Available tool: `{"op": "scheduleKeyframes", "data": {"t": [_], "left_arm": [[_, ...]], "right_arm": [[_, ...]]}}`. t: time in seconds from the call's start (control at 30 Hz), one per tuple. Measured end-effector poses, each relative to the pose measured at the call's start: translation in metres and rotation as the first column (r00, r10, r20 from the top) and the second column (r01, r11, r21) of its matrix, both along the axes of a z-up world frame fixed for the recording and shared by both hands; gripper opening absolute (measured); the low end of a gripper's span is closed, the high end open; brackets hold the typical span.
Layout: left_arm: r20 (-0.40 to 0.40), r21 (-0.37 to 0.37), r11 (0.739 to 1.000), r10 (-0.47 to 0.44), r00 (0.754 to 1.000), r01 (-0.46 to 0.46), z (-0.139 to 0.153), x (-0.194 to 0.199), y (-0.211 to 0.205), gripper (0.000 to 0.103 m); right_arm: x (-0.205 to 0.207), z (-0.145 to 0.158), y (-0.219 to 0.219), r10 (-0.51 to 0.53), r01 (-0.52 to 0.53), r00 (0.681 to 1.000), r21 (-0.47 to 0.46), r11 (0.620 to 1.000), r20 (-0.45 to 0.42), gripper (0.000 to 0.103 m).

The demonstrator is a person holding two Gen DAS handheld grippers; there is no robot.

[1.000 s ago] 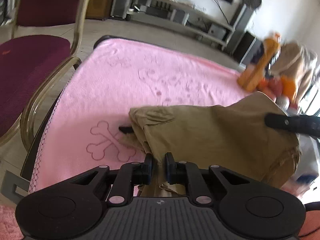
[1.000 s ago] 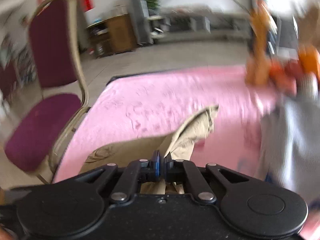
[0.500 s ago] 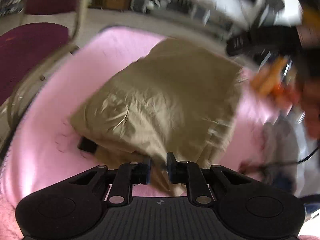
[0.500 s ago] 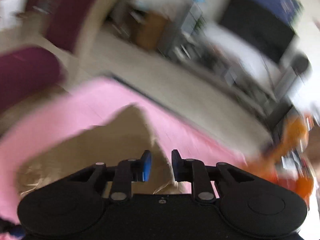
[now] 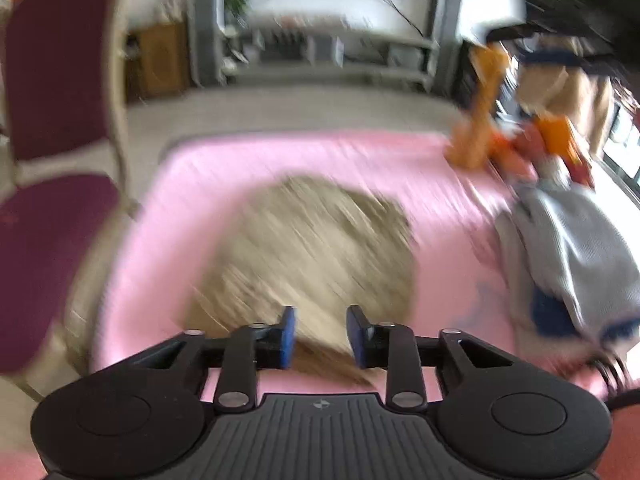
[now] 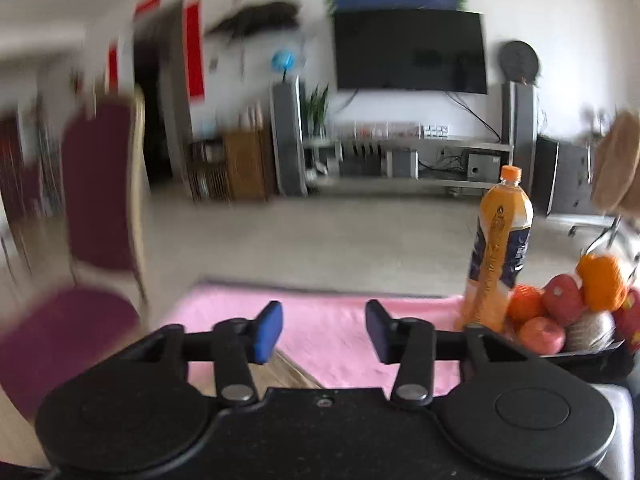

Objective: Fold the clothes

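Note:
A folded tan garment (image 5: 316, 248) lies on the pink towel (image 5: 400, 168) covering the table, blurred by motion in the left wrist view. My left gripper (image 5: 320, 338) is open and empty just above the garment's near edge. My right gripper (image 6: 322, 330) is open and empty, raised and looking level across the table; only a tan corner of the garment (image 6: 276, 372) shows below its fingers. A grey garment (image 5: 568, 256) lies bunched at the table's right side.
An orange drink bottle (image 6: 500, 252) and a tray of oranges and apples (image 6: 568, 316) stand at the far right of the table. A maroon chair (image 5: 52, 128) stands at the left. A TV stand and floor lie beyond.
Both grippers have opened and let go of the tan garment, which now lies folded on the towel. The right gripper has lifted and tilted up toward the room.

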State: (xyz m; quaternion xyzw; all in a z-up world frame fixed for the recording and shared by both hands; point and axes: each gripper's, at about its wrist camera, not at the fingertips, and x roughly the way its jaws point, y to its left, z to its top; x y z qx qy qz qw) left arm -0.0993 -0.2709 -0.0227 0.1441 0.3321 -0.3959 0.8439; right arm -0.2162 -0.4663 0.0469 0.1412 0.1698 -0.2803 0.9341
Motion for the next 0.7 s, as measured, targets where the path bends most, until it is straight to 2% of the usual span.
{"op": "scheduleKeyframes", "data": {"t": [0.07, 0.13, 0.27, 0.33, 0.43, 0.53, 0.63, 0.7], "left_arm": [[0.025, -0.022, 0.999, 0.037, 0.999, -0.036, 0.018, 0.018, 0.014, 0.035], [0.052, -0.032, 0.997, 0.069, 0.996, -0.067, 0.029, 0.036, 0.027, 0.038], [0.115, 0.008, 0.992, 0.123, 0.986, -0.124, 0.031, 0.061, 0.042, 0.038], [0.104, 0.03, 0.991, 0.125, 0.987, -0.128, 0.022, 0.073, 0.043, 0.043], [0.041, 0.062, 0.992, 0.106, 0.994, -0.108, -0.003, 0.095, 0.032, 0.052], [-0.037, 0.08, 0.991, 0.113, 0.993, -0.11, -0.034, 0.124, 0.014, 0.063], [-0.17, 0.064, 0.991, 0.13, 0.977, -0.12, -0.059, 0.158, -0.001, 0.063], [-0.267, 0.042, 0.992, 0.123, 0.956, -0.116, -0.072, 0.175, -0.007, 0.064]], "right_arm": [[-0.014, 0.007, -0.006, 0.004, -0.017, 0.995, 0.128, 0.992, 0.102, 0.052], [-0.023, -0.001, -0.012, 0.001, -0.047, 0.984, 0.255, 0.966, 0.176, 0.056], [-0.033, -0.054, -0.018, -0.052, -0.076, 0.97, 0.497, 0.864, 0.239, 0.057], [-0.032, -0.088, -0.02, -0.074, -0.078, 0.968, 0.569, 0.819, 0.239, 0.057], [-0.022, -0.142, -0.027, -0.096, -0.036, 0.982, 0.654, 0.755, 0.165, 0.058], [-0.017, -0.188, -0.04, -0.128, 0.01, 0.986, 0.742, 0.67, 0.102, 0.058], [-0.019, -0.217, -0.045, -0.143, 0.049, 0.988, 0.782, 0.621, 0.052, 0.058], [-0.021, -0.23, -0.047, -0.137, 0.058, 0.99, 0.808, 0.587, 0.028, 0.058]]}}
